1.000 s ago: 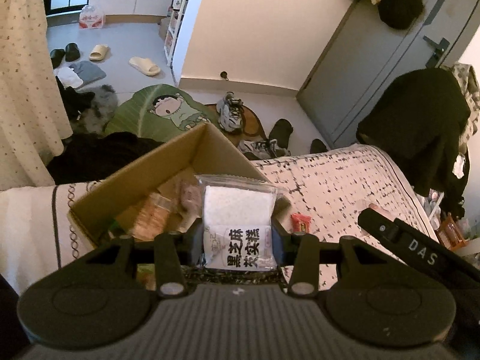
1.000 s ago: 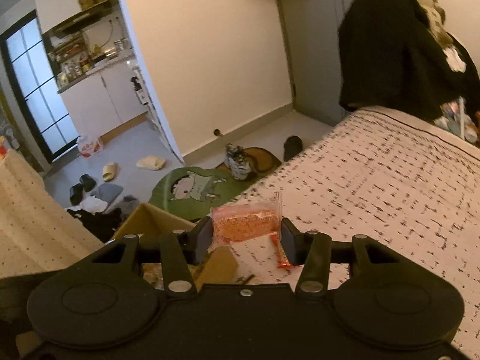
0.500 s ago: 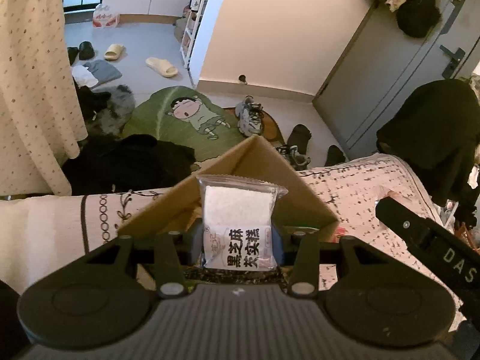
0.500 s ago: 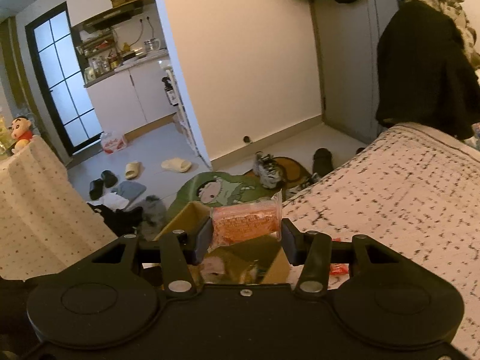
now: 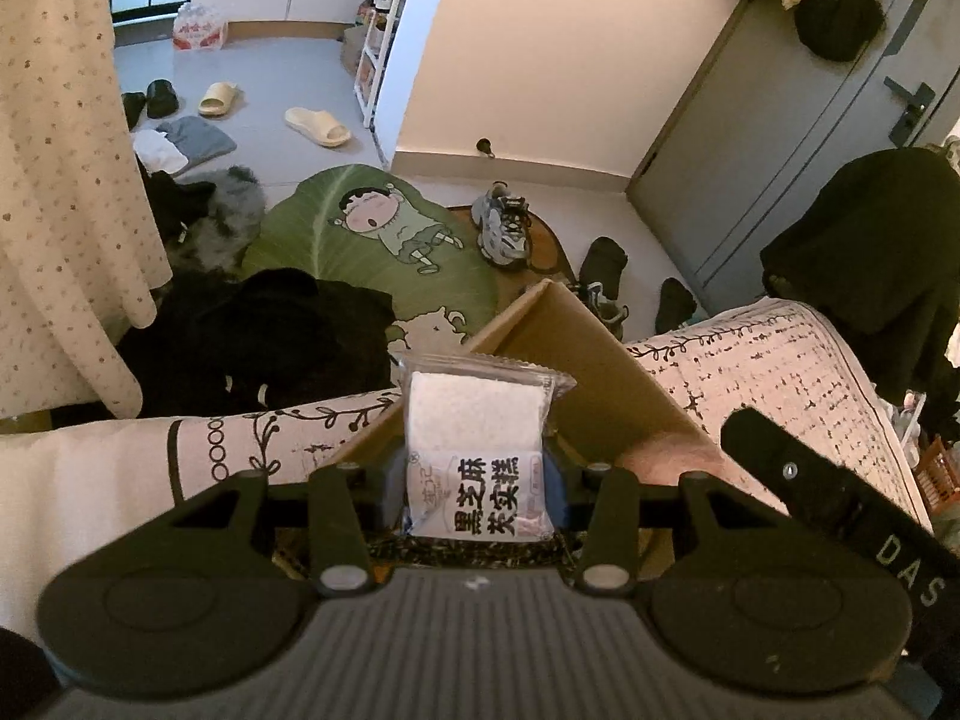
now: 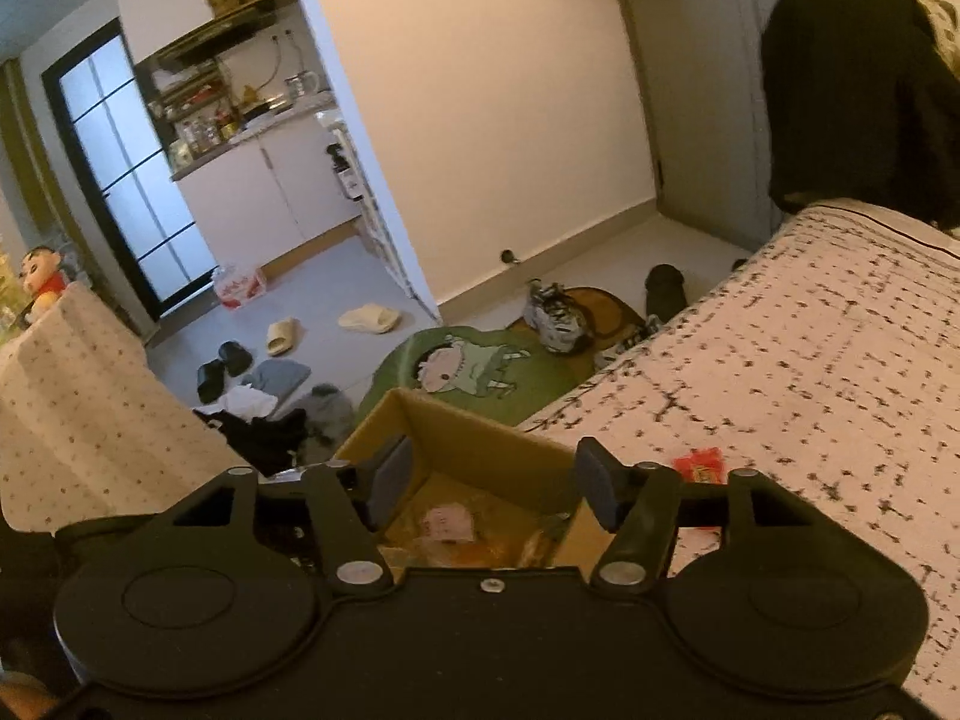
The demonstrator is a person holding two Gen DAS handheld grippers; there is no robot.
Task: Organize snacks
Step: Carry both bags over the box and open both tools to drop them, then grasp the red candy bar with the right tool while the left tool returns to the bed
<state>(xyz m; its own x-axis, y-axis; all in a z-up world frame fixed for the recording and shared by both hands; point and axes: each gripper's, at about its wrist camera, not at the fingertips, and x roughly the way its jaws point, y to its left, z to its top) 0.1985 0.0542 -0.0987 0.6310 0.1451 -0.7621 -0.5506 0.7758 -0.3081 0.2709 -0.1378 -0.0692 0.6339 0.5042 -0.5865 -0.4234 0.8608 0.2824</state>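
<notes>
Left wrist view: the white snack packet [image 5: 477, 450] stands upright between the fingers of the left tool [image 5: 477, 480], which is clamped on it, just in front of the cardboard box [image 5: 576, 360] near the bed [image 5: 780, 372] edge. A green cartoon rug [image 5: 366, 234] lies on the floor beyond.

Right wrist view: the right tool [image 6: 495, 480] is spread apart and holds nothing, hanging over the open box [image 6: 480, 438], where packets [image 6: 447, 522] lie inside. A red snack [image 6: 699, 463] lies on the bed just beside the box.
</notes>
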